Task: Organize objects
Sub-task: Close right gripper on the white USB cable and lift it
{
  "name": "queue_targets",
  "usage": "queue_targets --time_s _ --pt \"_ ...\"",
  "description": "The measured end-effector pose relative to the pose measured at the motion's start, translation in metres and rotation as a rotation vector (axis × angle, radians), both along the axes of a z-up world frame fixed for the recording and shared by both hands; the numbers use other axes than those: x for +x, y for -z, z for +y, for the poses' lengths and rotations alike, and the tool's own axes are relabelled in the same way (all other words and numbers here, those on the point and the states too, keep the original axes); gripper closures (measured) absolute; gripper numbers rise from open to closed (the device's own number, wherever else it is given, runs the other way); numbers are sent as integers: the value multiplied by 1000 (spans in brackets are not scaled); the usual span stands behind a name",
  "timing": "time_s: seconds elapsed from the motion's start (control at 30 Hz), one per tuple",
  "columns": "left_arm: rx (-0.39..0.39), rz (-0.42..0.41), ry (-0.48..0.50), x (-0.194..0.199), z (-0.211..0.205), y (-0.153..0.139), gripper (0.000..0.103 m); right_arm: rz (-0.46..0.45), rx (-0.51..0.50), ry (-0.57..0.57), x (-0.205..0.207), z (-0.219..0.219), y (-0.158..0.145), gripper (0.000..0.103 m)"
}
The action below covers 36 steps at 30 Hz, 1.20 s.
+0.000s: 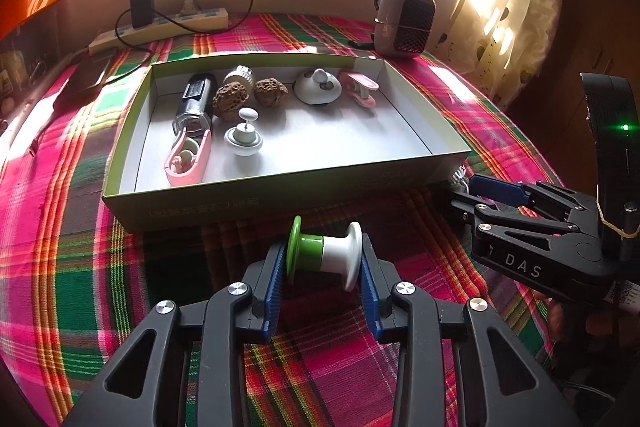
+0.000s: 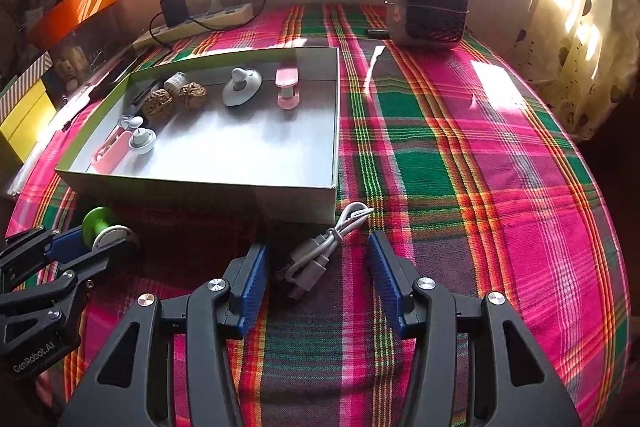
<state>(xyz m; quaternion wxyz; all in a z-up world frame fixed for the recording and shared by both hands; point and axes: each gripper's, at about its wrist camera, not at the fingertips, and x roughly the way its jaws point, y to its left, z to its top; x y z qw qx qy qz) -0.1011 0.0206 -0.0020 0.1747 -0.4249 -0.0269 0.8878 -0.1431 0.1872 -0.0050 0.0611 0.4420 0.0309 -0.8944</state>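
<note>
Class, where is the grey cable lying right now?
In the right wrist view, the grey cable lies on the plaid cloth, just before the box's near right corner.

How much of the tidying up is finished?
Mostly done: the box already holds several small things, like two walnuts and a pink clip. In hand: the left gripper clamps the green and white spool. Left: the grey cable, lying between the open right gripper fingers.

L gripper (image 1: 322, 259) angled down, blue fingers (image 1: 272, 291) clamped on both ends of a spool (image 1: 324, 255). R gripper (image 2: 316, 267) also tilted down, fingers (image 2: 250, 287) spread wide, gripping nothing.
</note>
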Motion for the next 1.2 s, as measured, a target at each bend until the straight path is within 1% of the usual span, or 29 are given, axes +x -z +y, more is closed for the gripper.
queue_targets --time_s 0.47,0.5,0.63,0.9,1.2 --pt "1 1 -1 0 0 1 71 15 -2 59 2 22 0 52" --pt "2 1 0 0 0 0 71 15 -1 61 2 23 -1 53" --pt "2 1 -1 0 0 0 71 19 -4 76 4 28 -1 66" --pt "1 2 0 0 0 0 71 22 -7 82 6 32 -2 81" --pt "-1 2 -1 0 0 0 71 22 -16 84 6 35 -2 82"
